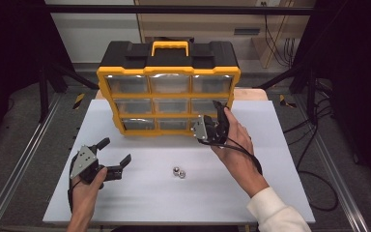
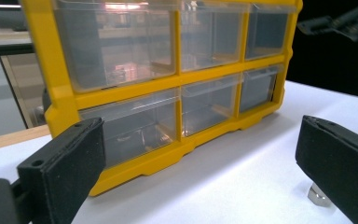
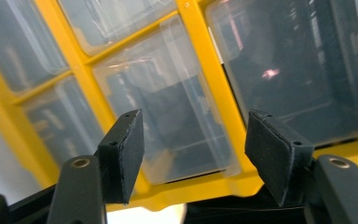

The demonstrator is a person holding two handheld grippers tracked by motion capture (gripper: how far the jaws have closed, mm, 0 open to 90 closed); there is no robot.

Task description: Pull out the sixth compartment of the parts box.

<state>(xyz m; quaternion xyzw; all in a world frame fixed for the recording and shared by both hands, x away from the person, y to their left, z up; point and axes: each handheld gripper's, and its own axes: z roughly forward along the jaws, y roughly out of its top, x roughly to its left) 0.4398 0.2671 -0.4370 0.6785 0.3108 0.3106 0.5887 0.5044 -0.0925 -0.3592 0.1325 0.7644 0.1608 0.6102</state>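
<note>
A yellow and black organiser (image 1: 169,92) with clear drawers stands at the back of the white table (image 1: 140,198). My right gripper (image 1: 216,117) is up against its lower right corner. In the right gripper view its jaws (image 3: 193,149) stand apart, facing a clear drawer front (image 3: 168,107), with nothing pressed between the pads. My left gripper (image 1: 116,150) rests open at the front left, apart from the organiser. In the left gripper view it (image 2: 200,163) is wide open and empty. Two small metal nuts (image 1: 179,172) lie on the table in front of the organiser.
One metal nut (image 2: 319,196) peeks out beside the right jaw in the left gripper view. Metal rails (image 1: 24,159) run along both sides of the table. Cables (image 1: 319,145) hang off to the right. The table's front and right parts are bare white surface.
</note>
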